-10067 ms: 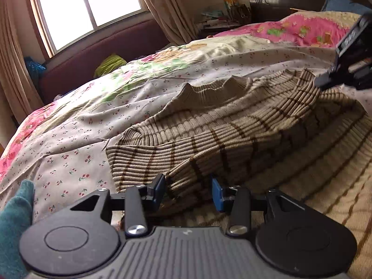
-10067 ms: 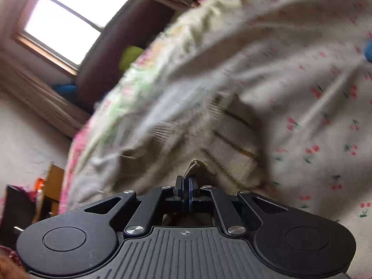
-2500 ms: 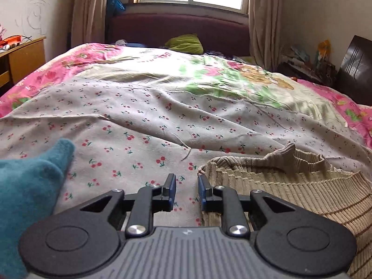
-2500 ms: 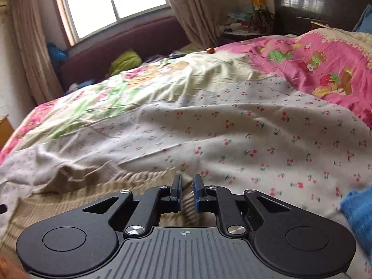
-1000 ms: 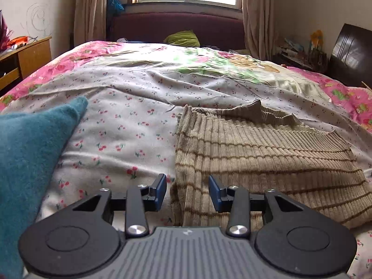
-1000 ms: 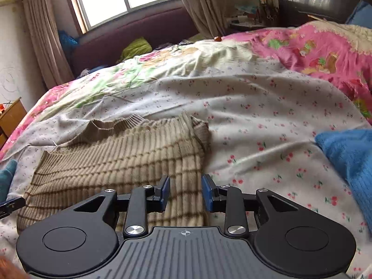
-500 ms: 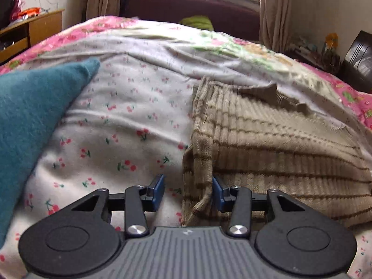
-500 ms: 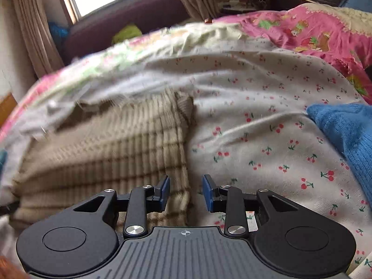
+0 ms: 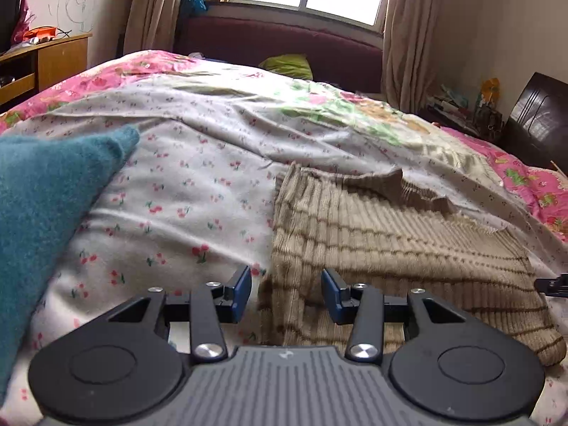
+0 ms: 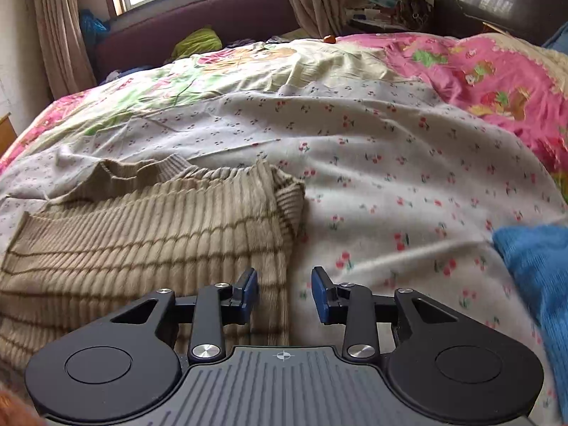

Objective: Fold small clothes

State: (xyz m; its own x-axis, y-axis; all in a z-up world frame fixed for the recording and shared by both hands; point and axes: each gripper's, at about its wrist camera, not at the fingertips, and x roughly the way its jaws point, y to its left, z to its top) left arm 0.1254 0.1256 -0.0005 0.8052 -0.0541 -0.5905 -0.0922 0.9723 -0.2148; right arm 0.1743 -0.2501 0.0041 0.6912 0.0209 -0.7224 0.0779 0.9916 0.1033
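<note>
A tan ribbed sweater with thin brown stripes (image 9: pixel 383 234) lies partly folded on the cherry-print bedsheet (image 9: pixel 184 195), its collar at the far side. My left gripper (image 9: pixel 286 293) is open, its blue pads on either side of the sweater's near left edge without pressing it. In the right wrist view the same sweater (image 10: pixel 142 234) fills the lower left. My right gripper (image 10: pixel 284 294) hovers at the sweater's near right edge; its jaws are opening, with the edge between them and the pads apart from it.
A teal garment (image 9: pixel 46 206) lies at the left of the sweater and a blue one (image 10: pixel 536 284) at its right. Pink and floral bedding (image 10: pixel 490 71) covers the far bed. A wooden cabinet (image 9: pixel 42 60) stands at the left, and a dark bench (image 9: pixel 284 46) under the window.
Both grippers have come closer to the sweater's near corners, and the bed fills more of each view. The right jaws stand a little wider than before.
</note>
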